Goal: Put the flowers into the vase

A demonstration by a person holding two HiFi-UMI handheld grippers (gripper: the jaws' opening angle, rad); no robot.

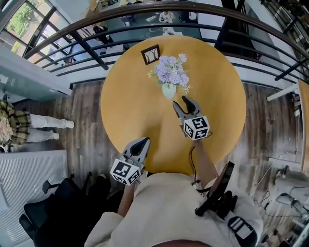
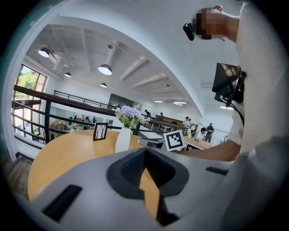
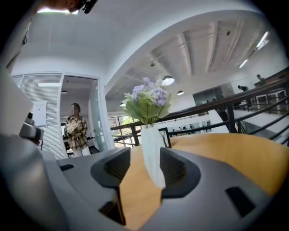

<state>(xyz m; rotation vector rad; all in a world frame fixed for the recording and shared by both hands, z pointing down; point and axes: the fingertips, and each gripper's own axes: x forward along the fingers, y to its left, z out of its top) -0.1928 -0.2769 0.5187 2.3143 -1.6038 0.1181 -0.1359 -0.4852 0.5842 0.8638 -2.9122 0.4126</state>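
A bunch of pale purple flowers (image 1: 170,71) stands upright in a white vase (image 1: 168,91) toward the far side of the round yellow table (image 1: 130,101). My right gripper (image 1: 184,103) is open just short of the vase, low over the table, with nothing between its fingers. In the right gripper view the vase (image 3: 151,153) and flowers (image 3: 148,101) show straight ahead, in line with the gap of the right gripper (image 3: 145,151). My left gripper (image 1: 143,142) is shut and empty over the table's near edge. The left gripper view shows the vase (image 2: 122,140) well ahead.
A small dark picture frame (image 1: 150,54) stands behind the vase. A black railing (image 1: 193,14) curves round the table's far side, with a drop to a lower floor beyond. A person in a plaid shirt (image 3: 74,131) stands off to the left.
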